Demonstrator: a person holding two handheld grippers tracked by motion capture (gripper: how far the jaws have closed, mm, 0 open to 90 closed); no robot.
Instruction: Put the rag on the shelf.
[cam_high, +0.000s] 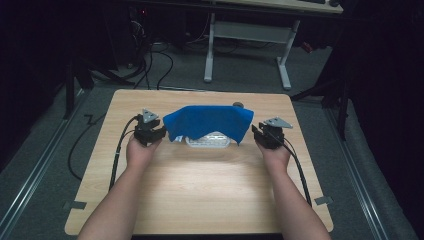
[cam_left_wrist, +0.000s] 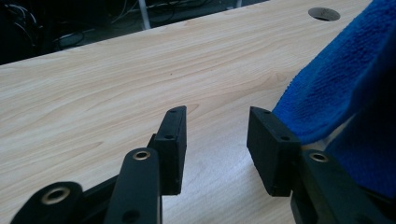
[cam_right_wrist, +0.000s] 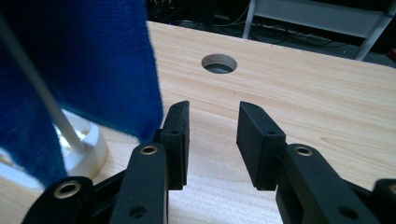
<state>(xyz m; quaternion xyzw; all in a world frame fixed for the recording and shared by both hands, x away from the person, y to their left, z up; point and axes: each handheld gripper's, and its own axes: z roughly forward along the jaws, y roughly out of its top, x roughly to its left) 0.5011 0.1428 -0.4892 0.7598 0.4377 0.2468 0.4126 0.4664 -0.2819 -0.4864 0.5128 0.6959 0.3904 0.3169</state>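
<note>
Across the middle of the wooden counter (cam_high: 200, 190), draped blue cloth (cam_high: 210, 121) over a white rack (cam_high: 209, 141), hanging clear above the surface; round hole (cam_right_wrist: 219, 63) just behind. At the cloth's left edge, left claw (cam_high: 150, 134), jaws parted, holding nothing; at its right edge, right claw (cam_high: 267, 136), likewise gaping and empty, beside the hanging hem.

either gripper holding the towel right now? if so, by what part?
Nothing is held. Both the left gripper and the right gripper have open jaws with only table between them. The blue towel hangs draped over a white rack.
</note>
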